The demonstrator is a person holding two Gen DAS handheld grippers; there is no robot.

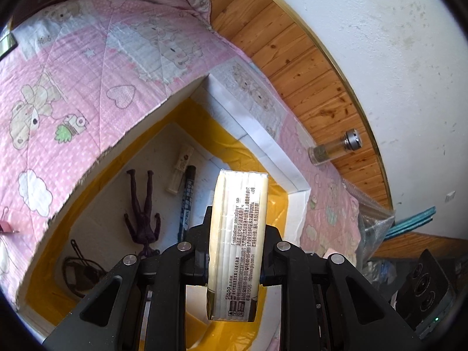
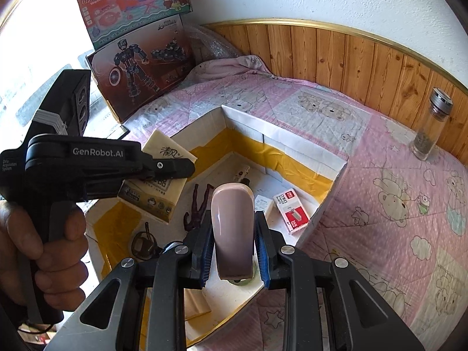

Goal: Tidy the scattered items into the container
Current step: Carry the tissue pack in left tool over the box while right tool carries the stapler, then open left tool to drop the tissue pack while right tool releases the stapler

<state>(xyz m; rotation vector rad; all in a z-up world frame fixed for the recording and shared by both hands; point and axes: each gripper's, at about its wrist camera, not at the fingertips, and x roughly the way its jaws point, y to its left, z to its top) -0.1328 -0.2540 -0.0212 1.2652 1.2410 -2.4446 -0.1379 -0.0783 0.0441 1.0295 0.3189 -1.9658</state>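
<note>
My left gripper (image 1: pixel 235 251) is shut on a cream tissue pack (image 1: pixel 237 242) and holds it above the open white box (image 1: pixel 263 137) with yellow tape inside. It also shows in the right wrist view (image 2: pixel 163 172), with the tissue pack (image 2: pixel 159 175) over the box's left side. My right gripper (image 2: pixel 234 245) is shut on a mauve oblong case (image 2: pixel 232 228) above the box's (image 2: pixel 292 149) near edge. Inside the box lie a dark doll figure (image 1: pixel 143 213), a marker pen (image 1: pixel 185 201), a small white tube (image 1: pixel 180 172), a staples box (image 2: pixel 291 212) and a dark strainer (image 1: pixel 79 275).
The box is sunk in a pink quilted bedspread (image 2: pixel 380 204). A glass bottle (image 2: pixel 428 125) stands by the wood-panelled wall (image 2: pixel 351 55). Two toy boxes (image 2: pixel 137 52) lean at the far left. A pink clip (image 1: pixel 5 228) lies on the quilt. Plastic bags (image 1: pixel 374 228) lie at right.
</note>
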